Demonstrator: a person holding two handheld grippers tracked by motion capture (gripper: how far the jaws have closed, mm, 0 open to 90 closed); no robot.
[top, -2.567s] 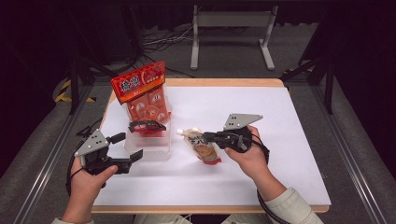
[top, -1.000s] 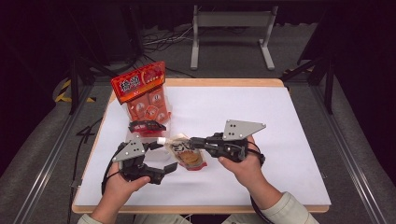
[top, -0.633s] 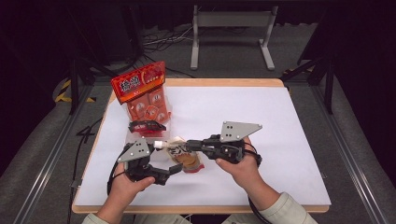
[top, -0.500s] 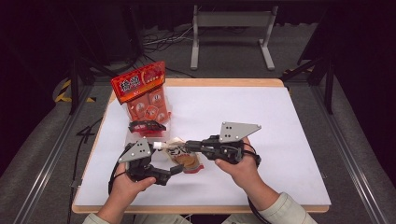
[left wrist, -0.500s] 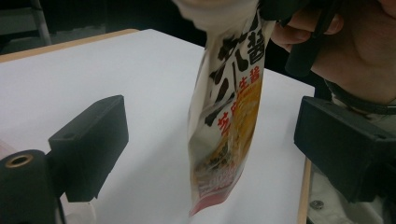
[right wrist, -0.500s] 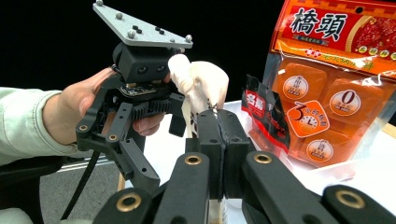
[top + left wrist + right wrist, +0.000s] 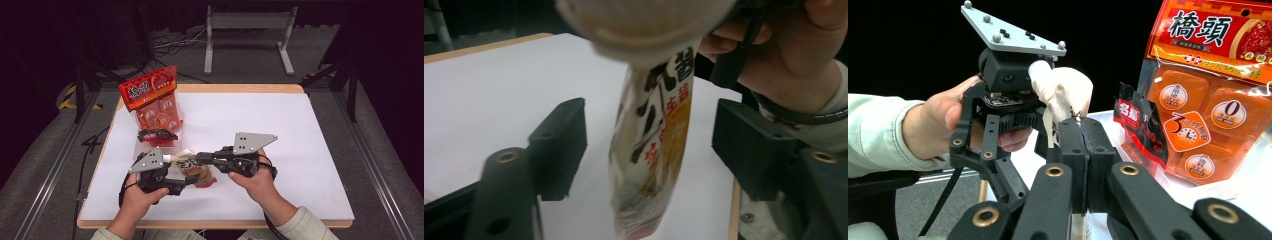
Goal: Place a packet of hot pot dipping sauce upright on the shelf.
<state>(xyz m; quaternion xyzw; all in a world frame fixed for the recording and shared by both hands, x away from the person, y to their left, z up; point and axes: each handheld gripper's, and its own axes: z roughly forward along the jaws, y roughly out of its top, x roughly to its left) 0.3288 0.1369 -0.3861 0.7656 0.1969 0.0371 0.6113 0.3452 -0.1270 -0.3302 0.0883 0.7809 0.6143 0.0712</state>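
White tabletop (image 7: 310, 150) lies bare rightward; right gripper (image 7: 1081, 150) clamps sachet (image 7: 654, 150), left gripper (image 7: 649, 145) closing, untouching.

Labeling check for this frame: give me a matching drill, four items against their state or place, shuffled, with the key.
Items:
1. left hand-held gripper
2. right hand-held gripper
3. sachet
4. orange pack

States:
A. stands at the table's far left
B. jaws apart, not pressing
C. hangs between the open jaws, top pinched
D. jaws shut on the sachet's top

Pairs: 1-B, 2-D, 3-C, 4-A
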